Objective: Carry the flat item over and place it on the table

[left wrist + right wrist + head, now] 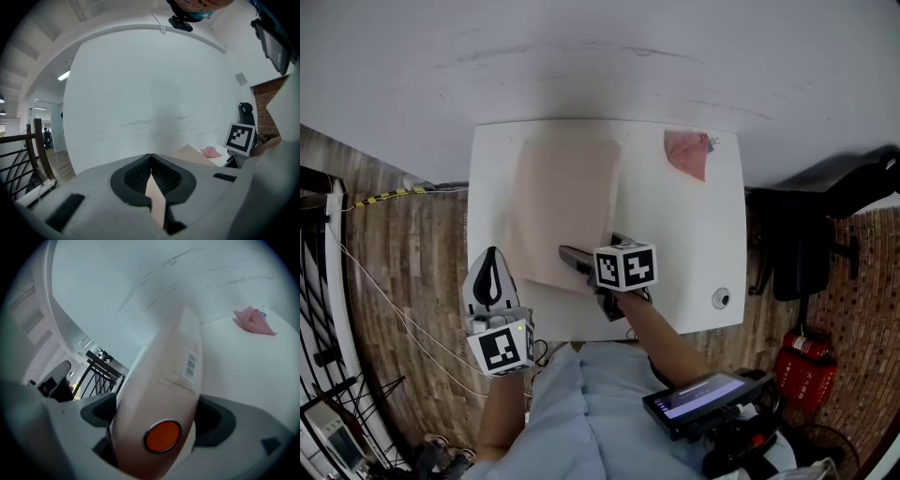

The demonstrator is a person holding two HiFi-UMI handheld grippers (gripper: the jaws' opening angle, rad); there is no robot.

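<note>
Left gripper [491, 259] at lower left, over near left corner of table [675, 253]. Its jaws are pinched together on beige sliver, by colour the corner of flat item [562, 197]. Flat item lies on white table, centre-left, reaching near far edge. Right gripper [578, 259] at flat item's near right edge, jaws wide apart. Flat item sits between them, not squeezed, showing orange dot [162, 436] and barcode label [190, 364]. Pink cloth [686, 153] at table's upper right, apart from flat item.

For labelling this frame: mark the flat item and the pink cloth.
flat item [562, 202], head view, middle of its top face.
pink cloth [686, 154], head view, centre of the fabric.
</note>
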